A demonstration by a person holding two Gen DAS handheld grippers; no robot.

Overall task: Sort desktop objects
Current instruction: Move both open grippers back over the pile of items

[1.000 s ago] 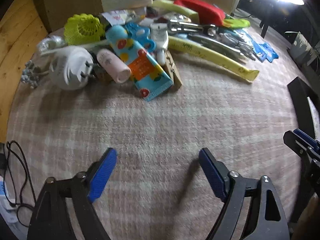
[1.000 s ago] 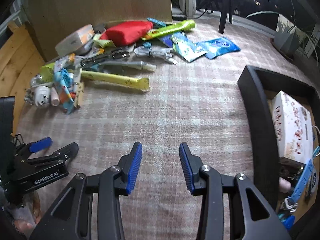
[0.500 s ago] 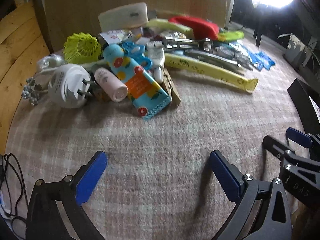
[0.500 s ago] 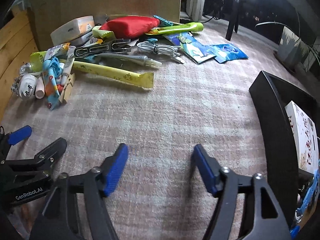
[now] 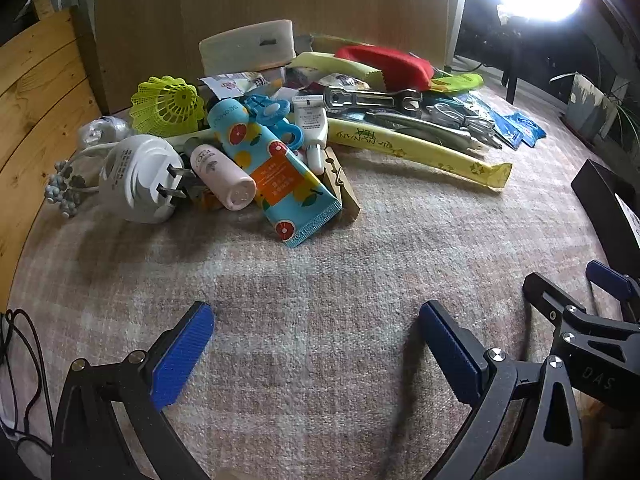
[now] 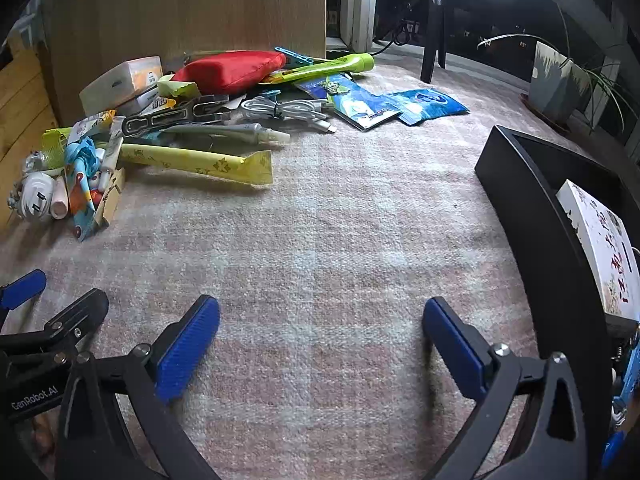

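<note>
A pile of objects lies at the back of the checked cloth. It holds a fruit-print blue tube (image 5: 276, 164), a white plug adapter (image 5: 138, 178), a pink bottle (image 5: 224, 178), a yellow-green shuttlecock (image 5: 168, 106), a long yellow sachet (image 5: 420, 148) and a red pouch (image 5: 386, 66). My left gripper (image 5: 316, 352) is open and empty over bare cloth, short of the pile. My right gripper (image 6: 320, 344) is open and empty too, beside a black tray (image 6: 532, 208). The yellow sachet (image 6: 200, 162) and red pouch (image 6: 232, 70) also show in the right wrist view.
The black tray at the right holds a white printed box (image 6: 600, 248). A wooden panel (image 5: 260, 4) stands behind the pile. Blue packets (image 6: 396, 106) and a white cable (image 6: 284, 110) lie at the back right. A plant pot (image 6: 556, 80) stands far right.
Both grippers have opened wide, the right one from nearly closed. The left gripper has moved toward the pile, which now looks larger and nearer.
</note>
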